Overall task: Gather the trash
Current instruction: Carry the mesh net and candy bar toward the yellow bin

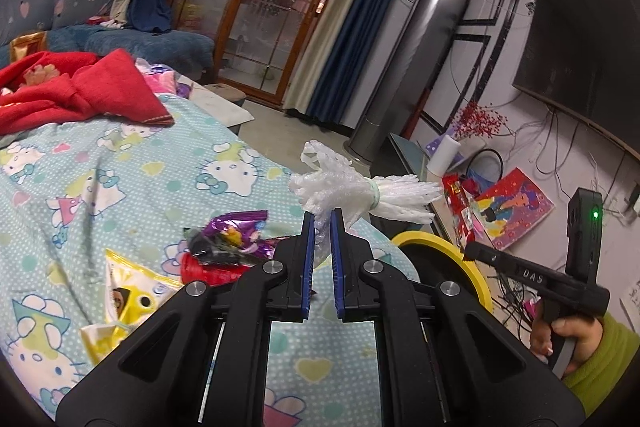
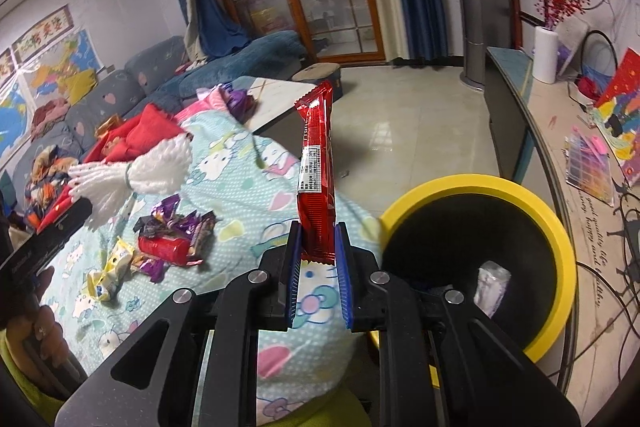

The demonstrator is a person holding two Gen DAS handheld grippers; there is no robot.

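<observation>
My left gripper is shut on a white foam fruit net and holds it up above the Hello Kitty blanket; the net also shows in the right wrist view. My right gripper is shut on a long red snack wrapper, held upright just left of the yellow-rimmed bin. The bin rim shows in the left wrist view too. Purple, red and yellow wrappers lie on the blanket, and they show in the right wrist view.
A red cloth lies on the blanket's far side. A sofa stands behind. A low cabinet with a paper roll and books runs along the right wall. Tiled floor lies beyond the bin.
</observation>
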